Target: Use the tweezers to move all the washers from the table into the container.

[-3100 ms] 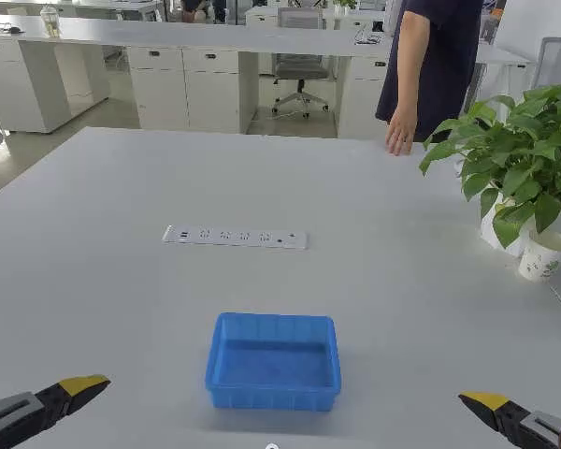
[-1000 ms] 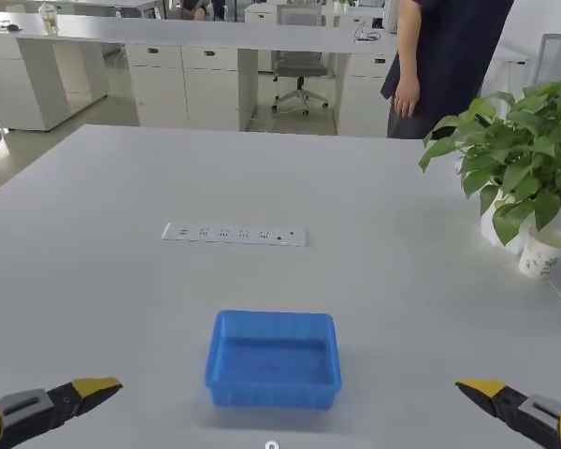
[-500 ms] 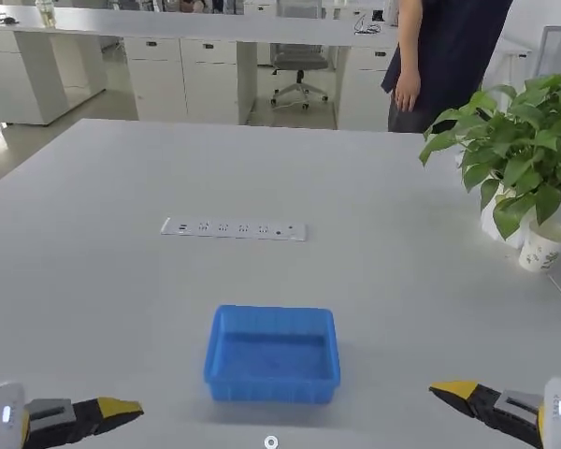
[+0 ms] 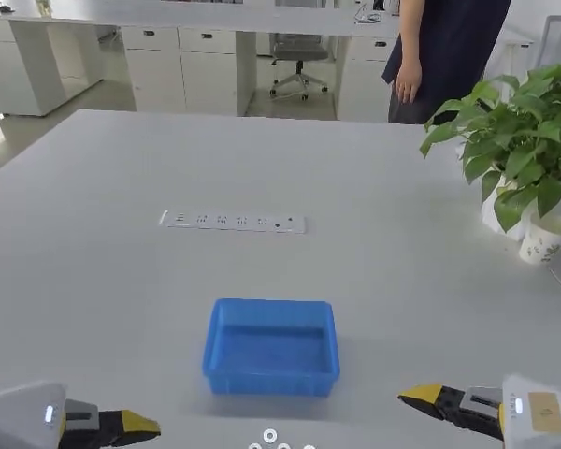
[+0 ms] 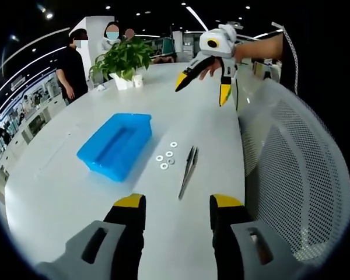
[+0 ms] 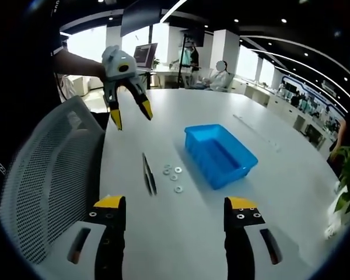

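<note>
Here, left tool and right tool, jaws wide, above white office table.

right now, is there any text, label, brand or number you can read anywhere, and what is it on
No text here can be read.
paper cup: green print, too blurred to read.
power strip: markings too small to read.
right gripper: tan label, blurred.

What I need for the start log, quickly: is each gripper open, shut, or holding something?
Left gripper: open, holding nothing.
Right gripper: open, holding nothing.
</note>
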A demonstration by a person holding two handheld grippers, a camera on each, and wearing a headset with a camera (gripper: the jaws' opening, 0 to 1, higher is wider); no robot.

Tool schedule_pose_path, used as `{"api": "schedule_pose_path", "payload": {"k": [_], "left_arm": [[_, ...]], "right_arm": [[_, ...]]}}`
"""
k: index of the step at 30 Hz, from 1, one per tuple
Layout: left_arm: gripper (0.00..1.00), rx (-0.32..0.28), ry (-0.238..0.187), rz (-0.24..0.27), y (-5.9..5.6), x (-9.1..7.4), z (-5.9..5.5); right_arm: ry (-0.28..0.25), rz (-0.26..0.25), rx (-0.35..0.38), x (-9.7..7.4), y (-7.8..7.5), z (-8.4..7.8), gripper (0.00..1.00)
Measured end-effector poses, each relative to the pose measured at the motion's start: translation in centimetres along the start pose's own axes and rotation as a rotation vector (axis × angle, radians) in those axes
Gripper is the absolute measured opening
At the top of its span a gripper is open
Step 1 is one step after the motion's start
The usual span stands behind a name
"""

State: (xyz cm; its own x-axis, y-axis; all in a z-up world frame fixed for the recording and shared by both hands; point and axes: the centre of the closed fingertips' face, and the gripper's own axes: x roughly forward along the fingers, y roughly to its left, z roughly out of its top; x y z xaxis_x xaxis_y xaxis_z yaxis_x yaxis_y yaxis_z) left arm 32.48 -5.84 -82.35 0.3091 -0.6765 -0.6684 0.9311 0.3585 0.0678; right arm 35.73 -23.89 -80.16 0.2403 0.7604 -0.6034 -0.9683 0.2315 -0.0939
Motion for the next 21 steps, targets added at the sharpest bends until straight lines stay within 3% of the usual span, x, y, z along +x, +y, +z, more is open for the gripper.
{"api": "schedule_pose_path", "payload": {"k": [8,21], "left_arm": [[0.40,0.058,0.048,-0.036,0.1,1.1,-0.7],[0.29,0.112,0.090,-0.091,0.3,3.1,-1.0]], "right_arm": [[0.019,0.060,-0.055,1.7,1.1,0.2,0.61],[0.065,0.150,-0.122,4.4,2.7,-0.2,0.46]]}}
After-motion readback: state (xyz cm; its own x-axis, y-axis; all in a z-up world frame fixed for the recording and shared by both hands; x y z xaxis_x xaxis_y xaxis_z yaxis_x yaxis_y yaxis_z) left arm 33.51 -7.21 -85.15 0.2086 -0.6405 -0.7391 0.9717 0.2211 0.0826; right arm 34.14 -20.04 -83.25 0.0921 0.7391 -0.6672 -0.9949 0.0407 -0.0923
